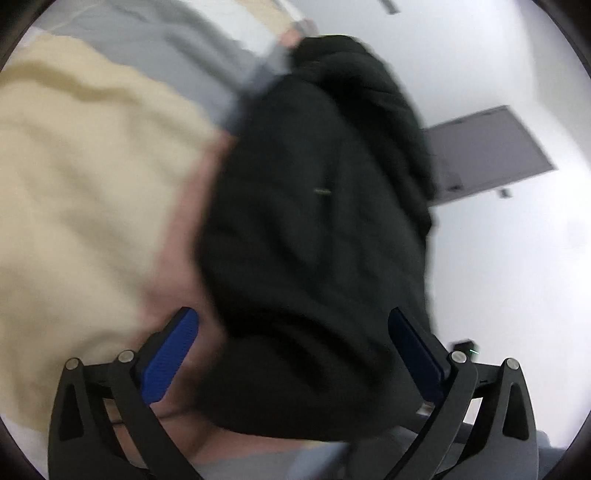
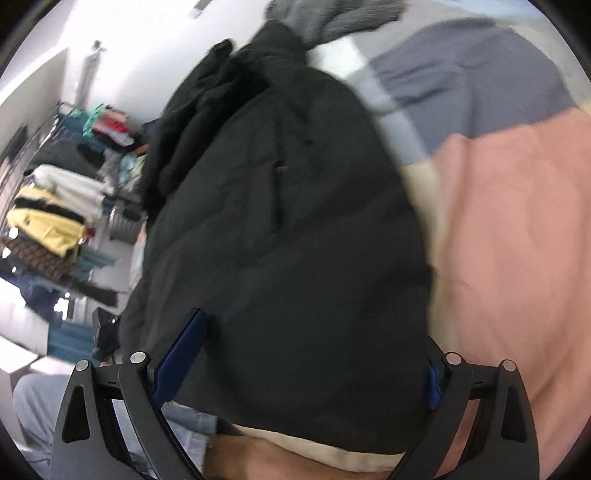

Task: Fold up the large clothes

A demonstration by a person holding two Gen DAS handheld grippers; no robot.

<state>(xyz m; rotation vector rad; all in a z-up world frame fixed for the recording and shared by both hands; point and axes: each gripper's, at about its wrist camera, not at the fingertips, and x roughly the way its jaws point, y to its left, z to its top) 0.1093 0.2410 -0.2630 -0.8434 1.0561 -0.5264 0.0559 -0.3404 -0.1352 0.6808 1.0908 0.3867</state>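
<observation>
A pink, cream and grey bedspread (image 2: 517, 229) lies under a bulky black padded jacket (image 2: 280, 240), bunched between both grippers. The left gripper (image 1: 291, 354) and right gripper (image 2: 314, 365) both gape wide, jacket between their blue pads, unclamped.

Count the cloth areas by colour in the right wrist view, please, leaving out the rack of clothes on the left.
black jacket: 1
pink cloth: 1
blue-grey cloth: 1
grey fuzzy garment: 1
cream cloth: 1
Total: 5
</observation>
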